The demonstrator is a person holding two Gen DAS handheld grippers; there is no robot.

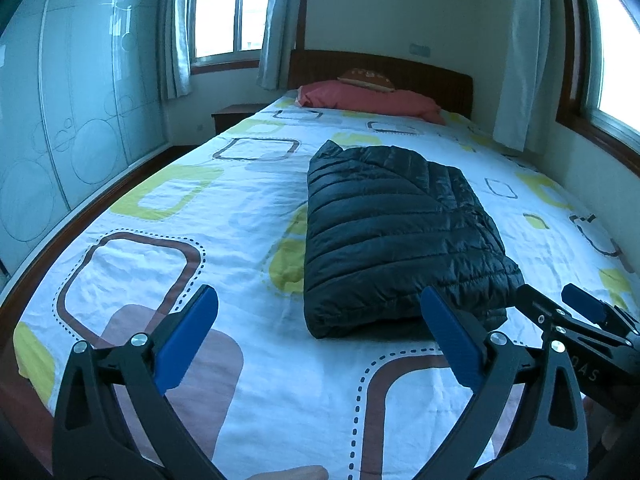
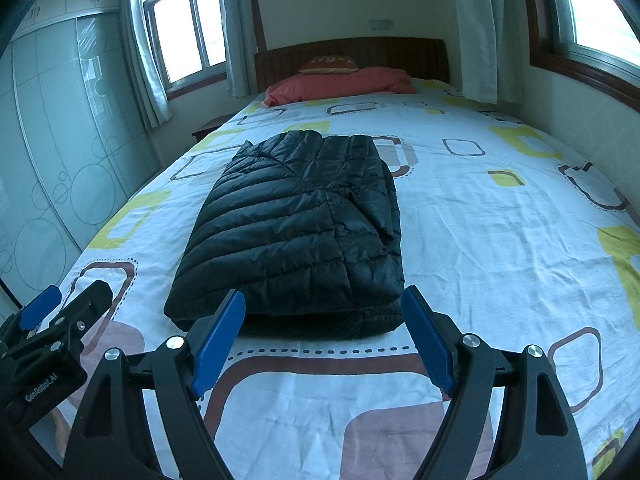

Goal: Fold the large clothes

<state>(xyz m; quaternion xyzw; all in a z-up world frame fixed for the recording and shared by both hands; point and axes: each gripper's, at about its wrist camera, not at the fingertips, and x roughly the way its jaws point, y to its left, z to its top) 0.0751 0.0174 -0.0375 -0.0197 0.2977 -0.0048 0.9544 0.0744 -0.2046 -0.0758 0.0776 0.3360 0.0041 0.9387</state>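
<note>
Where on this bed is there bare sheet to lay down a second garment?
Bare sheet lies right of the folded black jacket toward the wall, left of it toward the wardrobe-side edge, and beyond it up to the red pillow. The near edge is crowded by both open grippers.

A black quilted puffer jacket (image 1: 396, 232) (image 2: 304, 232) is lying folded into a thick, roughly rectangular bundle, resting flat on the patterned bedsheet (image 1: 224, 216) (image 2: 500, 240) mid-bed, its long side running toward the headboard, glossy channels catching light.
</note>
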